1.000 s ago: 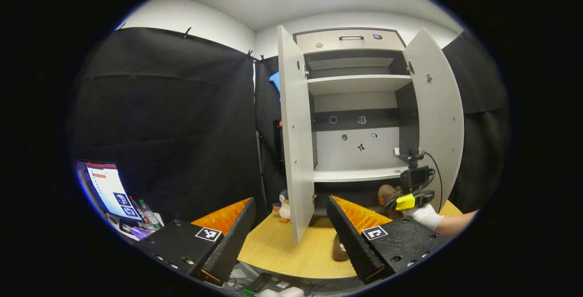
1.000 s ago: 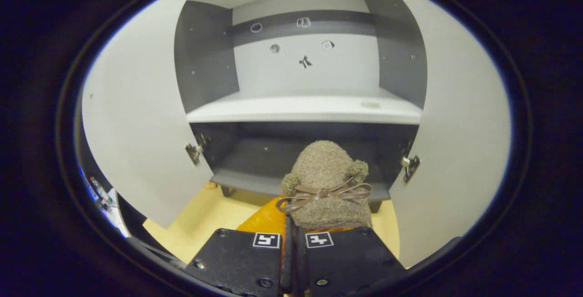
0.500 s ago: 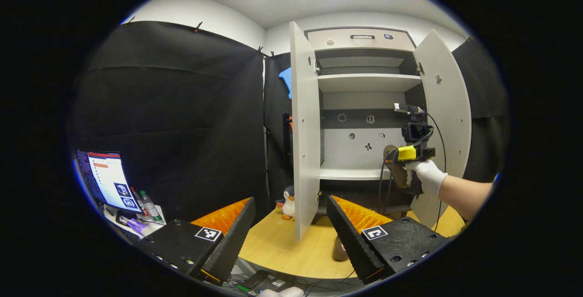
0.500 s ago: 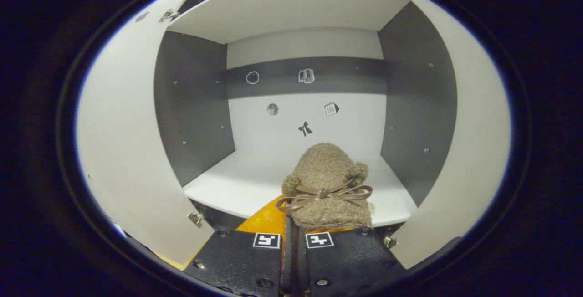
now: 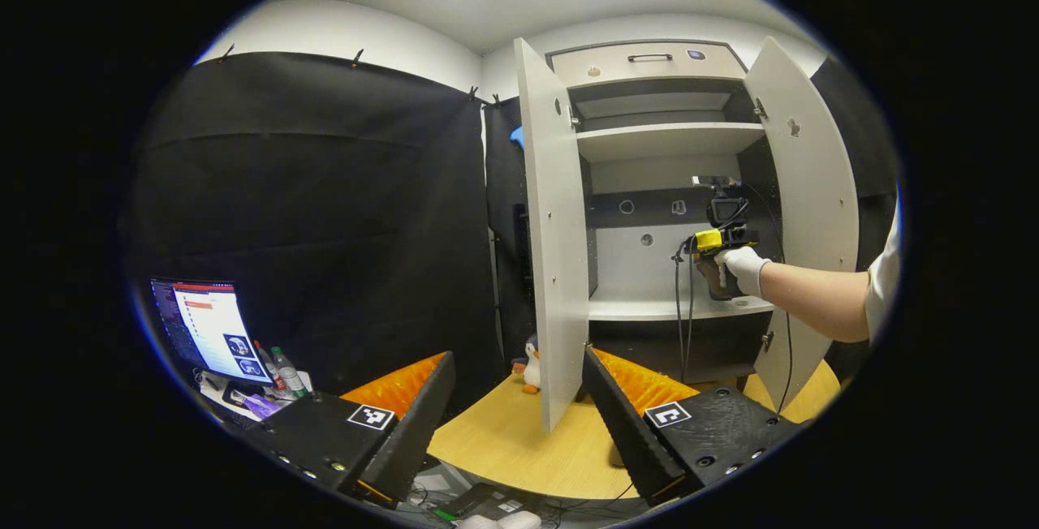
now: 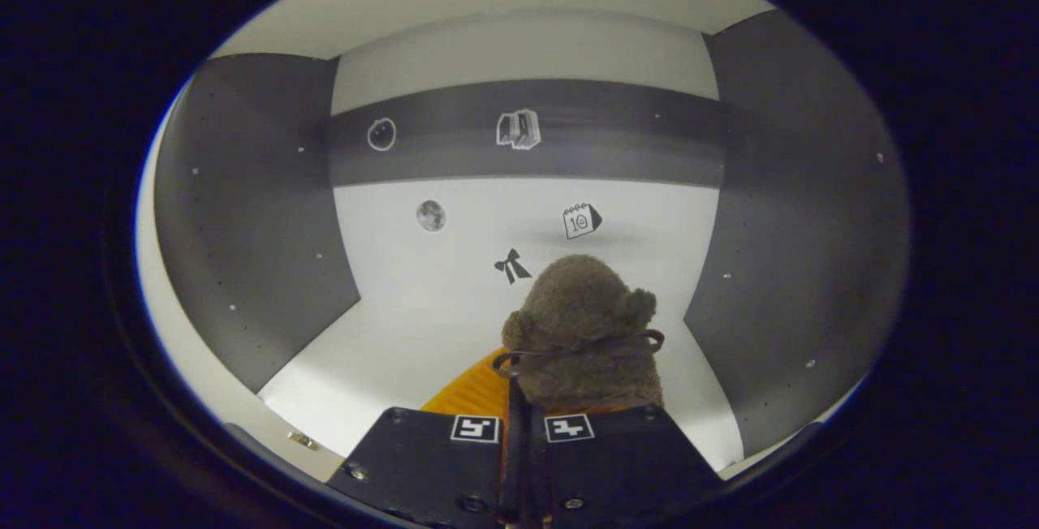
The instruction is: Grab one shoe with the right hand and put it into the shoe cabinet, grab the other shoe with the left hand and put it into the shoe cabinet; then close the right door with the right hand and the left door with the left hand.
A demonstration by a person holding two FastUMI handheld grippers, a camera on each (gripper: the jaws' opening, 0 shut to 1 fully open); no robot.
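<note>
Now the right gripper (image 6: 519, 419), clamped on the shoe (image 6: 583, 333), holds it toe-first above the cabinet's shelf (image 6: 406, 334); the left gripper (image 5: 519, 399) gapes empty, well back.

In your left gripper view, the wooden table (image 5: 503, 452) carries the shoe cabinet (image 5: 649, 75), which stands on it with both doors swung open, and a small penguin toy (image 5: 532, 367) stands on the tabletop just beside the left door (image 5: 556, 253). In your right gripper view, the cabinet's middle shelf (image 6: 390, 350) is a pale board between dark side walls.
</note>
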